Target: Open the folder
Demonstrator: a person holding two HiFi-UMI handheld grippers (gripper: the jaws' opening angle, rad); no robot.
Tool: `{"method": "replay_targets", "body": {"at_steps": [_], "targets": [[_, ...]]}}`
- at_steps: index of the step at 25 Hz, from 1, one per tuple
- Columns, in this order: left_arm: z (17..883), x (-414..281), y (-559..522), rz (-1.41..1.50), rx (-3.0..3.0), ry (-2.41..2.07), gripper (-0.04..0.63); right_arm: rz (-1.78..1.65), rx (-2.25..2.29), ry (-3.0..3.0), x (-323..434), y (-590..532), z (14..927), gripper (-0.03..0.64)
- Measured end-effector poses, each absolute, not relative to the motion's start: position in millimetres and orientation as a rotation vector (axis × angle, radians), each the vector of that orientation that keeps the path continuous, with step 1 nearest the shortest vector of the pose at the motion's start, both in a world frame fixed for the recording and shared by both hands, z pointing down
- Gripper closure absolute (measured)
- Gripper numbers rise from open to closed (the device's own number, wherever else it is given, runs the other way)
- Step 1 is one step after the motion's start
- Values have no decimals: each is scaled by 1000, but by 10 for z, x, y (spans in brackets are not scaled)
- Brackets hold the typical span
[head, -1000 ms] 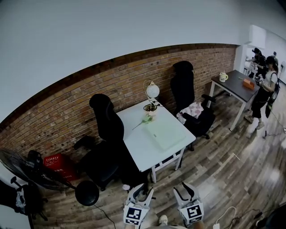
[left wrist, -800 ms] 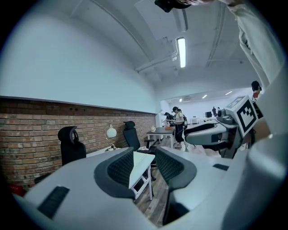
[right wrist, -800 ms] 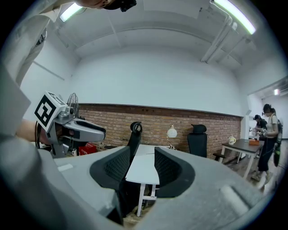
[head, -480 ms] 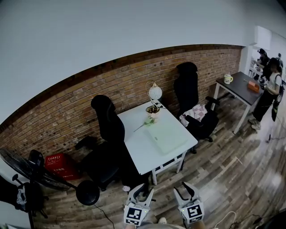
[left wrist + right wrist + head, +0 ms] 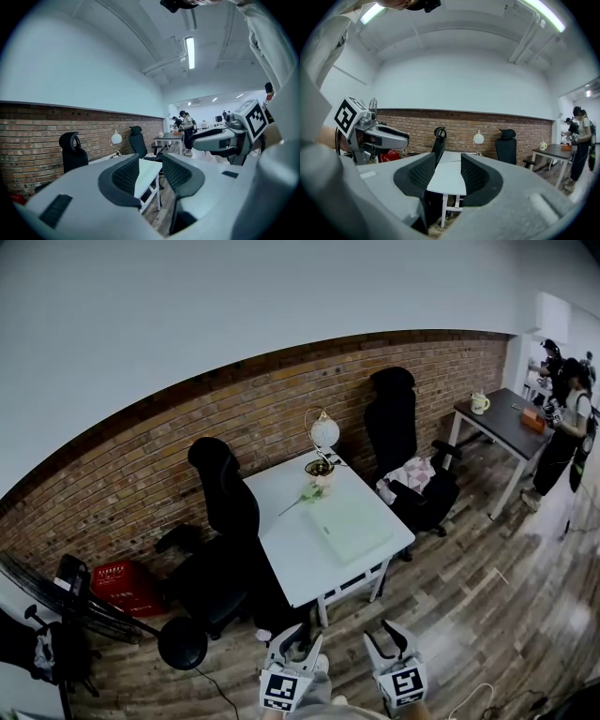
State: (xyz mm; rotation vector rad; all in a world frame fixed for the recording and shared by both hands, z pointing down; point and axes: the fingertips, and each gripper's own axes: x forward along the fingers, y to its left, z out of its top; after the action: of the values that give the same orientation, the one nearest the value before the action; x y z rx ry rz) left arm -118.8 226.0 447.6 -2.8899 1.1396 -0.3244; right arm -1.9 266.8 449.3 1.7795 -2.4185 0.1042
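Hanging low and well short of the desk [image 5: 286,551], the left gripper [image 5: 298,645] and right gripper [image 5: 385,643] each have jaws apart with nothing between them. From the left come one chair [image 5: 223,488], one lamp [image 5: 321,430], the single folder [image 5: 349,526] lying flat and shut right of the desk's centre, then a second chair [image 5: 394,418]. The folder looks thin, light, bendy and likely to slide, so I would pin it with one gripper and lift the cover at a free edge.

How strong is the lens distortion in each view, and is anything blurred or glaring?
Head view: strong fisheye, the brick wall bends into an arc; the white table is evenly lit, without glare. Left gripper view: black round vignette, a bright ceiling lamp, and the near left tool looks soft. Right gripper view: same vignette; the right tool is soft too.
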Motion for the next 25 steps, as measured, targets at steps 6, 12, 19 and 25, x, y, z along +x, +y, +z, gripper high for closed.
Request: {"method": "replay_targets", "body": {"at_steps": [6, 12, 19, 25], "targets": [[4498, -1101, 2131, -306, -2878, 1117, 440, 36, 1775, -2413, 76, 2546, 4521, 445], [4531, -1037, 1943, -310, -2903, 1126, 440, 42, 1780, -2405, 127, 2351, 4553, 445], [4544, -1036, 1593, -310, -2911, 1122, 440, 33, 1778, -2395, 129, 2009, 4550, 445], [4574, -971, 1277, -289, -2893, 1070, 442, -30, 1769, -2382, 194, 1708, 4582, 445]]}}
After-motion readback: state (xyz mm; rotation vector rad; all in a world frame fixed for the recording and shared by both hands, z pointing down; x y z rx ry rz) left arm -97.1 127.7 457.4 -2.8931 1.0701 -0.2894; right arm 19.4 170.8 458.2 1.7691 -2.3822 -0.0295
